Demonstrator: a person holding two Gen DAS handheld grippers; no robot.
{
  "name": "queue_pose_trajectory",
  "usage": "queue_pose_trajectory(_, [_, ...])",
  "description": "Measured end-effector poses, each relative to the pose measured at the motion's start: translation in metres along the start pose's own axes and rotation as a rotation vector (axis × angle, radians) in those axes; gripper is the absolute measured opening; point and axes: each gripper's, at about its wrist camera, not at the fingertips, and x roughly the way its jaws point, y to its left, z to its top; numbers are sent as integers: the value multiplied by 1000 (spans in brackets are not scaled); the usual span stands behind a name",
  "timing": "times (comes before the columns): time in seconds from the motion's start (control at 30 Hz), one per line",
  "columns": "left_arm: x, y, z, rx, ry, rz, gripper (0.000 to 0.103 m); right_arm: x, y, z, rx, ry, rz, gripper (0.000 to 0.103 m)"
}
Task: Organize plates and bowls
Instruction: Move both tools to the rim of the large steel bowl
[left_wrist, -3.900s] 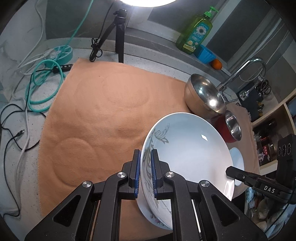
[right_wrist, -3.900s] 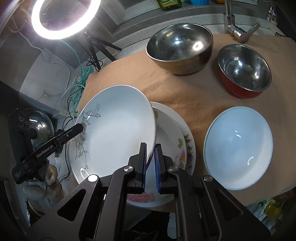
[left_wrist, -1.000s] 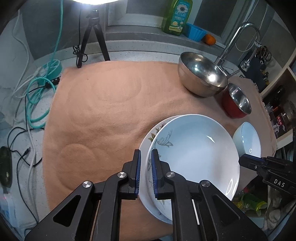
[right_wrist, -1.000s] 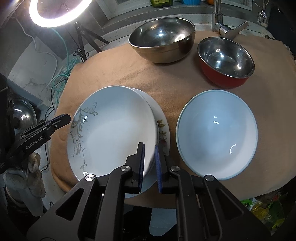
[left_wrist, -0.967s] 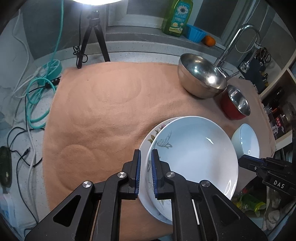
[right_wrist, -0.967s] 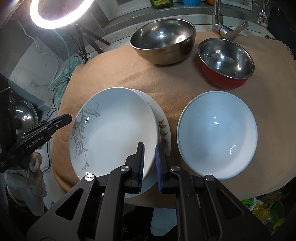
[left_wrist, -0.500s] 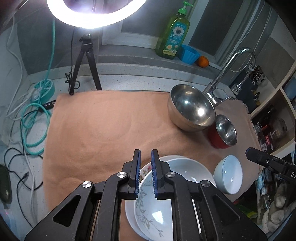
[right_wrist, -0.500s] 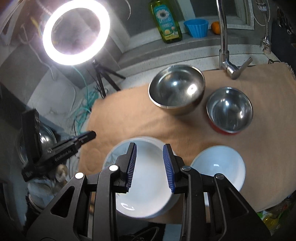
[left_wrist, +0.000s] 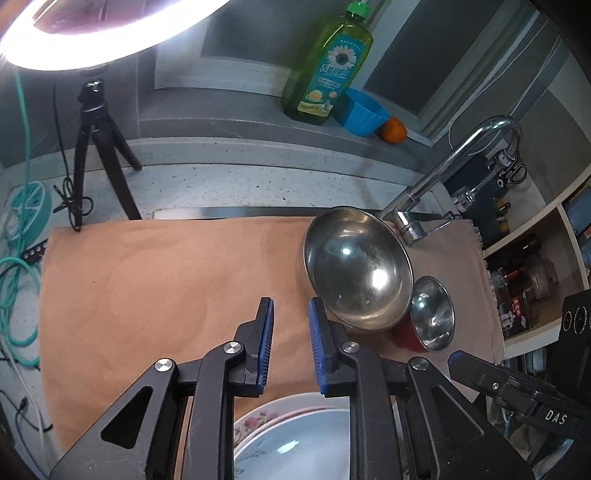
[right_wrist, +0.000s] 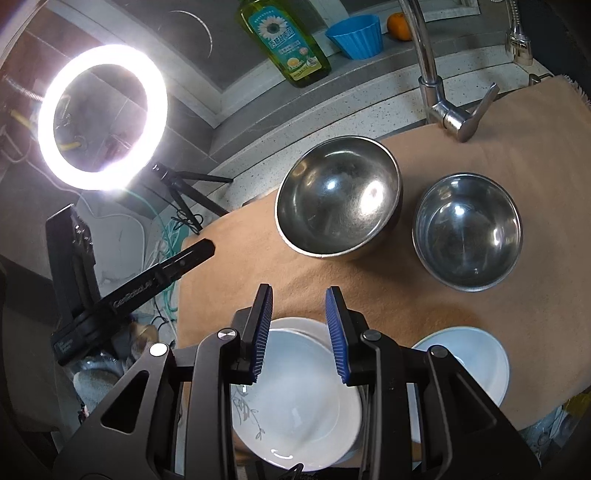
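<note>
The white leaf-patterned plate (right_wrist: 295, 398) lies stacked on the floral plate (left_wrist: 258, 421) at the near edge of the tan cloth (left_wrist: 166, 295). My left gripper (left_wrist: 291, 314) hovers above the stack. Its jaws are opening, with nothing between them. My right gripper (right_wrist: 299, 306) also stands open and empty over the same plate. A white bowl (right_wrist: 476, 354) sits to the plate's right. Farther back stand a large steel bowl (right_wrist: 338, 203) and a smaller steel bowl with a red outside (right_wrist: 467, 230).
A faucet (right_wrist: 428, 55) rises behind the bowls. On the ledge stand a green soap bottle (left_wrist: 327, 70), a blue cup (left_wrist: 364, 116) and an orange (left_wrist: 393, 131). A ring light (right_wrist: 101, 116) on a tripod (left_wrist: 96, 147) and teal cables (left_wrist: 18, 288) are at the left.
Both grippers let go of the leaf-patterned plate, which now rests on the floral plate. Both have risen and drawn back from it, with their jaws parted.
</note>
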Motion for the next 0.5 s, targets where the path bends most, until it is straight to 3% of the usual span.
queue_pose_trajectory(0.5, [65,0,31,-17,94,8,18,23,-24,67,82,-57,-99,30])
